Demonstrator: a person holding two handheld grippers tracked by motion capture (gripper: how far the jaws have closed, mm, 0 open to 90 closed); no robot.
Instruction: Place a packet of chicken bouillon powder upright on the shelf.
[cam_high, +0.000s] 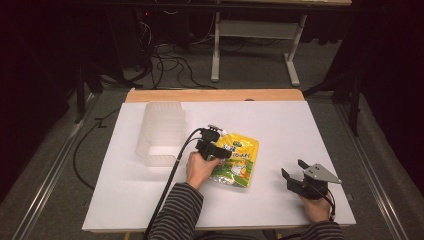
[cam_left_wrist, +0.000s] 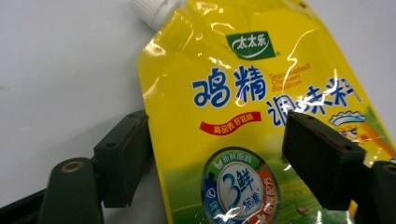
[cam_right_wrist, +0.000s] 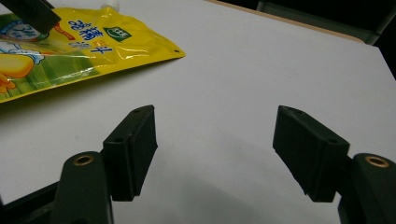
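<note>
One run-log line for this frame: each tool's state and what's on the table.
left tool: open, straddling yellow seasoning pouch | right tool: open, over bare white table | clear plastic bin: left of pouch

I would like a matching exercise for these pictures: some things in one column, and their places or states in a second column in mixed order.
Things:
1. yellow pouch
2. clear plastic bin
3. left gripper
4. right gripper

Places or states:
A. open over bare white table
B. lying flat, near the table's middle
C. open, jaws on either side of the pouch
D. standing left of the pouch

Pairs: 1-B, 2-D, 3-C, 4-A
</note>
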